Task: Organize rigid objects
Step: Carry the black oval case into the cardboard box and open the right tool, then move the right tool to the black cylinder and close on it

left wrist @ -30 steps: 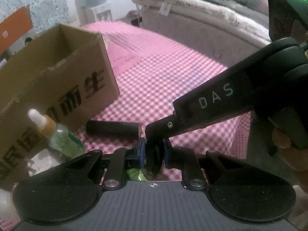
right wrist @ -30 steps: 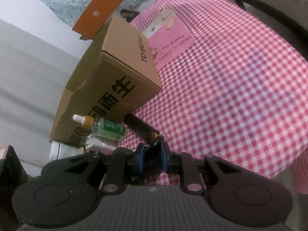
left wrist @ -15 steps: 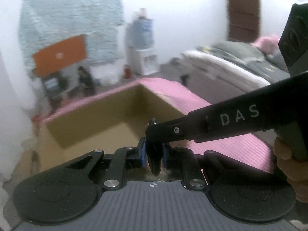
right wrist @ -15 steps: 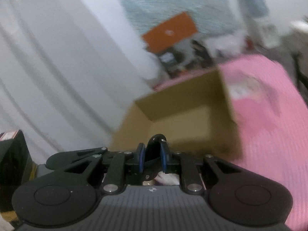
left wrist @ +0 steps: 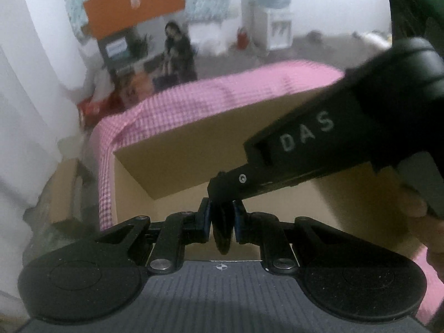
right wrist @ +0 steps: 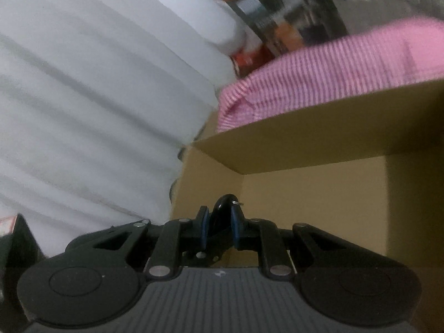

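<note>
Pink checked cloth (left wrist: 211, 102) behind cardboard box (right wrist: 305, 127); both hand-held grippers clamp small glossy black object (right wrist: 222, 211)

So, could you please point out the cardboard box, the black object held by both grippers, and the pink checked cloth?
cardboard box (right wrist: 313, 216): right wrist view, inner back wall.
black object (left wrist: 222, 222): left wrist view, the part clamped between the left gripper's blue pads.
pink checked cloth (left wrist: 194, 105): left wrist view, top surface behind the box.

From my feed, white curtains (right wrist: 97, 97) hang at left. Far off, a white wall carries an orange panel (left wrist: 133, 5), with a water dispenser (left wrist: 273, 8) on grey floor (left wrist: 319, 50) far right.
</note>
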The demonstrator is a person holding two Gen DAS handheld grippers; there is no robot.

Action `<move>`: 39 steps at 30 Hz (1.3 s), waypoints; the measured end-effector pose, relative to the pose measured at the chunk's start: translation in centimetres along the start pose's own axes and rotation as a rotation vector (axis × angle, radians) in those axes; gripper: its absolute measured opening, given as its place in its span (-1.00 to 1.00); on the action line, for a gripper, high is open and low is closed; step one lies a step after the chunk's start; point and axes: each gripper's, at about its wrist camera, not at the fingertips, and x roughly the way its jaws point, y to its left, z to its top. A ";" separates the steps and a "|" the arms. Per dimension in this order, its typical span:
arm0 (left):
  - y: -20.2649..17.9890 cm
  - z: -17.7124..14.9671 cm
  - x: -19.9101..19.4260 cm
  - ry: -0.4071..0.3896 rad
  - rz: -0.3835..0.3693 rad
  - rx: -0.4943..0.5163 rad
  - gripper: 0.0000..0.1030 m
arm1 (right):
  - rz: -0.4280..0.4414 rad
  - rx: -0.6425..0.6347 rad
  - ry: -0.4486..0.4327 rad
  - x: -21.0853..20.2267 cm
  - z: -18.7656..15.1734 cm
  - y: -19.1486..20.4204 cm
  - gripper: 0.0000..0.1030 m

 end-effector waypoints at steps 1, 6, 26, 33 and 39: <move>0.6 -0.3 -0.3 0.011 0.008 0.003 -0.70 | -0.002 0.017 0.017 1.0 0.6 -0.5 -0.64; 1.3 0.0 1.2 0.053 0.043 0.000 -0.63 | -0.020 0.071 0.068 4.1 1.7 -1.5 -0.63; -0.9 -4.4 -12.4 -0.198 -0.137 -0.078 0.23 | 0.093 -0.047 -0.176 -11.7 -4.3 -0.4 -0.61; -5.4 -9.6 -13.9 -0.186 -0.244 -0.039 0.47 | 0.050 -0.039 -0.211 -18.3 -13.0 -3.1 -0.14; -10.3 -12.3 -11.0 -0.157 -0.295 0.033 0.47 | -0.093 0.000 -0.194 -17.9 -18.1 -6.5 0.01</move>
